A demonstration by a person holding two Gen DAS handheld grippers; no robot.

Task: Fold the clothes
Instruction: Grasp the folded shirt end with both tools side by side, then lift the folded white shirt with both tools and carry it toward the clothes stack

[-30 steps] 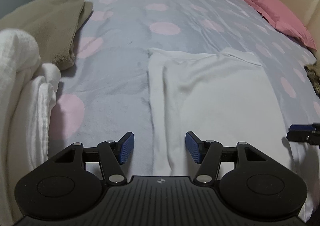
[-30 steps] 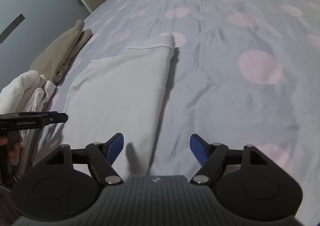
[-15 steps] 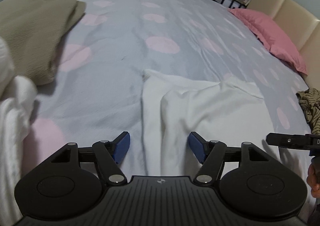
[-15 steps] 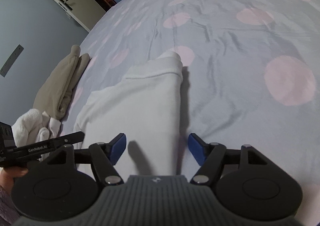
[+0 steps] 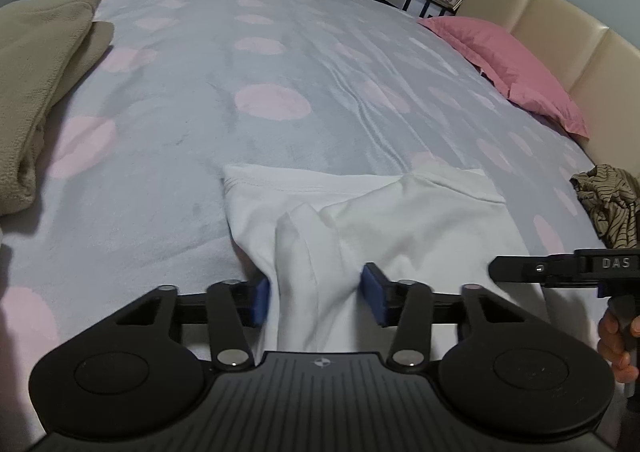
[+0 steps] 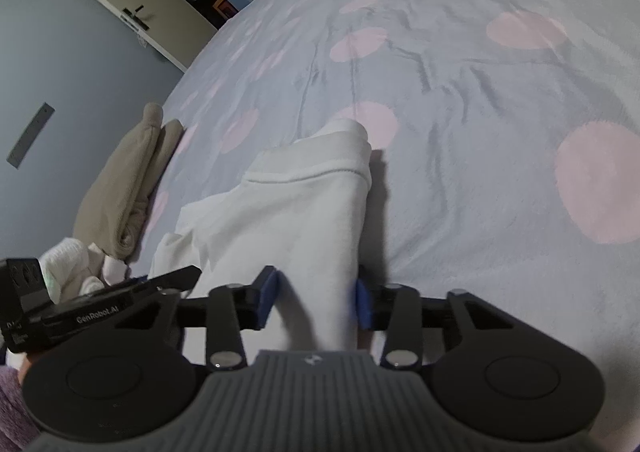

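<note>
Two grippers meet the near edge of a white garment [image 5: 404, 228] lying on a grey bedspread [image 5: 280, 64] with pink dots. In the left wrist view, the left gripper [image 5: 316, 298] has its blue pads on either side of a raised fold at the garment's near left corner; the jaws stand partly apart with cloth between them, and it looks as if they are not yet pressed tight, though the fold hides the contact. In the right wrist view, the right gripper [image 6: 316, 298] straddles the garment's [image 6: 296, 212] near right edge the same way, blue pads close against the bunched cloth on both sides. The garment's far hem shows a stitched band and its far right corner is lifted slightly. A folded beige garment [image 5: 36, 84] lies far left on the bed, with white cloth [image 6: 80, 268] near it. A pink pillow [image 5: 508, 68] rests against the cream headboard [image 5: 560, 32] at far right, and a striped brown garment [image 5: 608, 204] sits crumpled at the right edge.
</note>
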